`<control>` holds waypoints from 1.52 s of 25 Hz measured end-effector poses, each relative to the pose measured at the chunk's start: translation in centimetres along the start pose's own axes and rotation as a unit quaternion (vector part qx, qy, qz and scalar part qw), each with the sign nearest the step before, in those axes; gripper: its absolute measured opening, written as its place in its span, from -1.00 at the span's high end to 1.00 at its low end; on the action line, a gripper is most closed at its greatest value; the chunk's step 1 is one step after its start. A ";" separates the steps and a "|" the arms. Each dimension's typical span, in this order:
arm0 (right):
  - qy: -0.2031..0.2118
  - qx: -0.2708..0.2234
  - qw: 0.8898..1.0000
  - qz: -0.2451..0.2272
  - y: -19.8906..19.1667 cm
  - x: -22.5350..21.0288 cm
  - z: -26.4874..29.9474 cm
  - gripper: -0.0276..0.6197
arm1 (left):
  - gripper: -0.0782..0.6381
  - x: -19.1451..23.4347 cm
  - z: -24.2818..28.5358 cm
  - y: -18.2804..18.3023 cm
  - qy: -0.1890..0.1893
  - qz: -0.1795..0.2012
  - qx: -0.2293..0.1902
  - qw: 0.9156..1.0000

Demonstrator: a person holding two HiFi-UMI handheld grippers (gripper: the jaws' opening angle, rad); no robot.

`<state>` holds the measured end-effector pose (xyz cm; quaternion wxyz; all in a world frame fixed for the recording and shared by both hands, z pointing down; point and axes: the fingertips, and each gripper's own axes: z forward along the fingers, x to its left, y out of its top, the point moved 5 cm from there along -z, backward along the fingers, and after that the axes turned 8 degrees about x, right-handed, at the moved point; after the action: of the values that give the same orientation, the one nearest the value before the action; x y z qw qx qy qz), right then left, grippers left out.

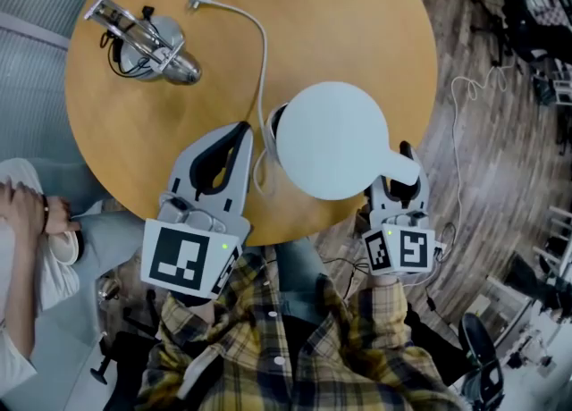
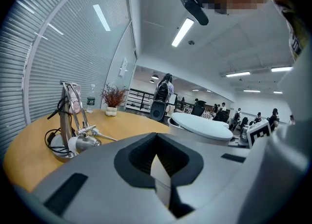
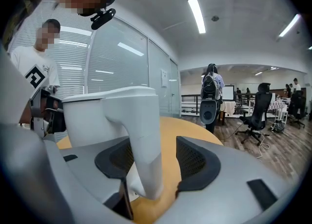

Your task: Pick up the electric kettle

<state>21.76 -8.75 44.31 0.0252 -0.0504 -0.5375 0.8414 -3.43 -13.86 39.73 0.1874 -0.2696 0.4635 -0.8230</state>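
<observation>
Electric kettle (image 1: 331,139) stands on tabletop (image 1: 357,25) by my edge. Right tongs (image 3: 157,162) gape astride its handle (image 3: 141,135), unclamped; left tongs (image 1: 234,130) closed, empty. Rigid smooth plastic, probably heavy if filled; I'd clamp handle high.

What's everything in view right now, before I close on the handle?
Table: one, round, wood-coloured, under everything.
Electric kettle: one, white, near the table's near edge, handle toward the right gripper.
Cable: one, white, curving from beside the kettle to a plug at the far side.
Metal stand: one, silver with a black cord, far left of the table.
Potted plant: one, reddish in a white pot, at the table's far edge.
Other person: one, white top, left of the table.
Left gripper: grey, jaws together, empty, left of the kettle.
Right gripper: grey, jaws apart around the kettle's handle.
</observation>
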 end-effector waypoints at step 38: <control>-0.027 -0.031 0.999 0.026 1.3 0.3 2.2 0.67 | 0.77 0.6 -0.6 1.8 0.014 0.006 -0.020 1.000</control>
<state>21.26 -11.23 44.01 -0.0126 -0.0428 -0.5621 0.8258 -4.12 -14.67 38.10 0.1808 -0.2593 0.4843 -0.8158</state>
